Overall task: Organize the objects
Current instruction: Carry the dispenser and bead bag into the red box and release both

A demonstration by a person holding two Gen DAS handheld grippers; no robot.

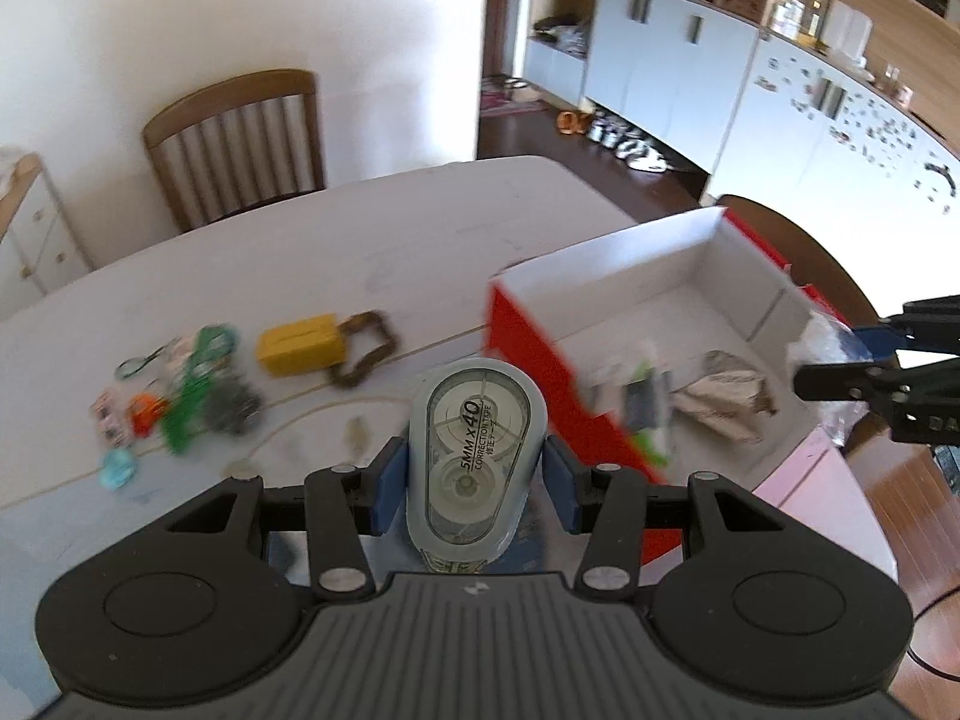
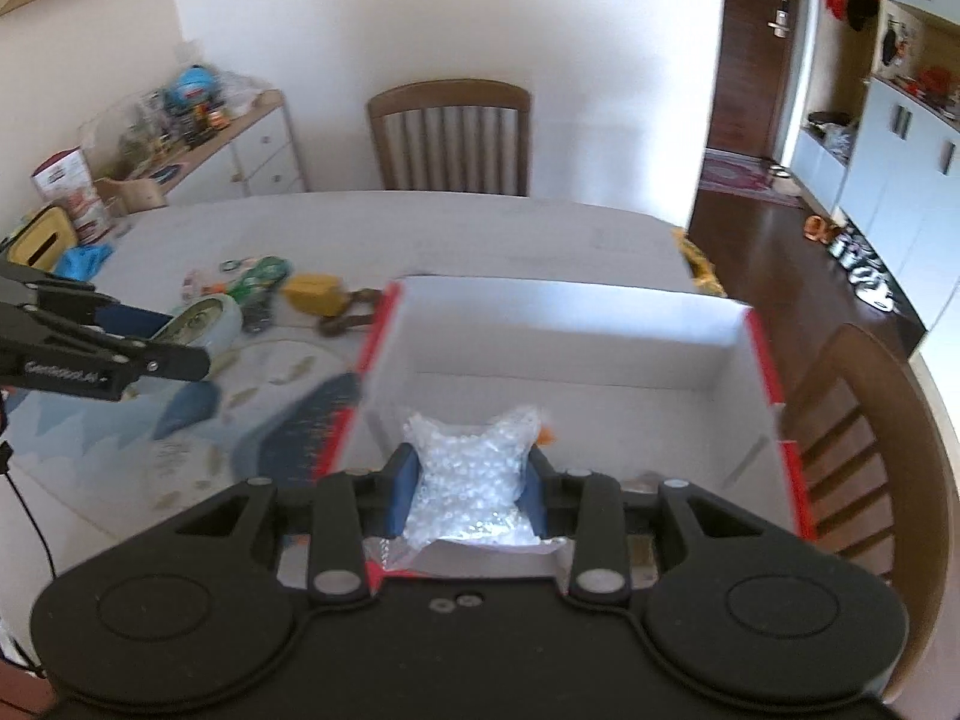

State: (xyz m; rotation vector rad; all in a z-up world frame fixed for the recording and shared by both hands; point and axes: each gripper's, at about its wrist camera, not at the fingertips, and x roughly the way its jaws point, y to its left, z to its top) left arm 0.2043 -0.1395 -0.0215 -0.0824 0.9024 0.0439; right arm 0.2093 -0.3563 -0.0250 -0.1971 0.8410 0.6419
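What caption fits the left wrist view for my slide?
Left gripper holds a correction tape dispenser beside the red box, small items scattered on the table.

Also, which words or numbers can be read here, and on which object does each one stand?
"5MM x 40" on the grey-blue plastic correction tape dispenser.
"CORRECTION TAPE" on it too; small characters beside are unreadable.
White lettering on the left gripper arm: too blurred.
Red-and-white packet on the sideboard: too small.
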